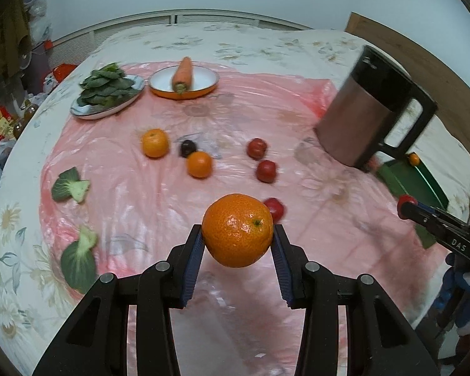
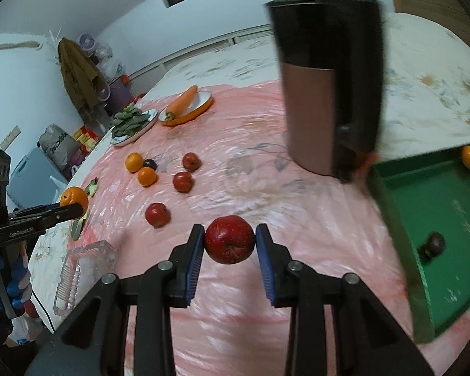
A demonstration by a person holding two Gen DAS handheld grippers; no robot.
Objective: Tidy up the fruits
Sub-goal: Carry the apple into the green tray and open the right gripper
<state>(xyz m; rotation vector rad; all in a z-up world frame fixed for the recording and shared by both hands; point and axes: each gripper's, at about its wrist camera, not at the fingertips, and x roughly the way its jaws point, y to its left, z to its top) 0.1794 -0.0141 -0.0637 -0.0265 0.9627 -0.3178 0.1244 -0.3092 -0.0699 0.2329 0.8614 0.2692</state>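
The left gripper (image 1: 237,241) is clamping an orange (image 1: 237,230) above the pink sheet (image 1: 159,206), while the right gripper (image 2: 229,240) is squeezing a red apple (image 2: 229,238) beside the green tray (image 2: 448,219)

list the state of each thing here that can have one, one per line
left gripper: shut on a lifted orange
right gripper: shut on a lifted red apple
green tray: holds a small orange and a dark fruit
orange-rimmed bowl: holds a carrot
oval plate: piled with leafy greens
jug: upright, lid on
clear box: contents unclear
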